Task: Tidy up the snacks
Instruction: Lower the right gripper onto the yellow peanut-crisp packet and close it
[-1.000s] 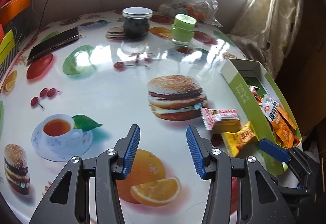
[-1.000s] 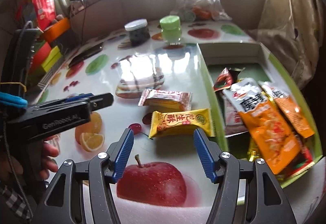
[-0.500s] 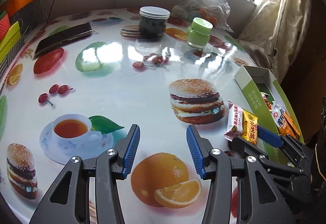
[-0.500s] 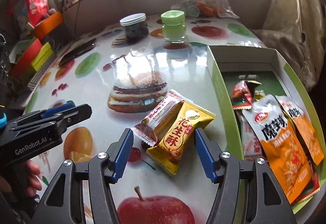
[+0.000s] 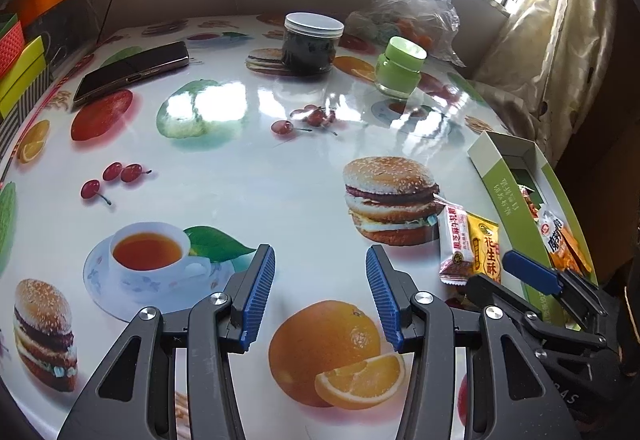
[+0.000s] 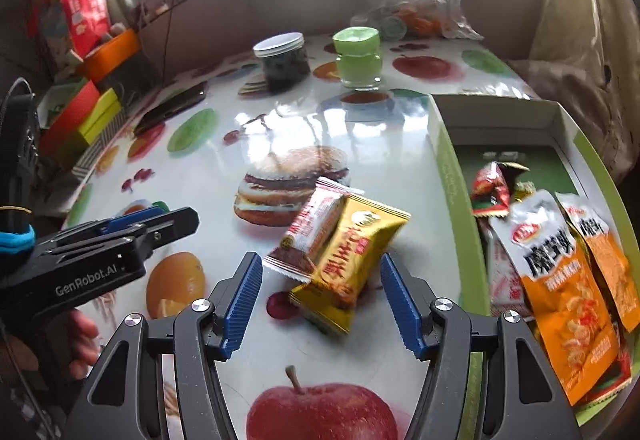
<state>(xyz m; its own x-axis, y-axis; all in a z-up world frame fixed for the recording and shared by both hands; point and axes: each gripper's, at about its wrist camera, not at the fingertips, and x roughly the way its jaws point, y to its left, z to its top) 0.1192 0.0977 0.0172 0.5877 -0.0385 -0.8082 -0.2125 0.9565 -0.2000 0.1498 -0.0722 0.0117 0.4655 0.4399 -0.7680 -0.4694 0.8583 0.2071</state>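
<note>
A yellow snack packet [image 6: 352, 264] and a red-and-white snack packet [image 6: 310, 230] lie side by side on the fruit-print table, left of the green box [image 6: 452, 196]. Both show in the left wrist view, yellow [image 5: 485, 250] and red-white [image 5: 454, 244], beside the box [image 5: 500, 188]. My right gripper [image 6: 322, 300] is open, its jaws on either side of the yellow packet's near end, not touching it. My left gripper [image 5: 320, 298] is open and empty over the printed orange. The box holds several snack bags [image 6: 560, 280].
A dark jar [image 5: 312, 44] and a green jar [image 5: 400, 66] stand at the back. A phone [image 5: 132, 70] lies at the back left. A plastic bag [image 5: 408, 8] sits behind the jars. Coloured boxes [image 6: 80, 112] line the left edge.
My right gripper has moved forward to the two packets, which now lie between its jaws. My left gripper has drifted left, away from the packets. Both stay open.
</note>
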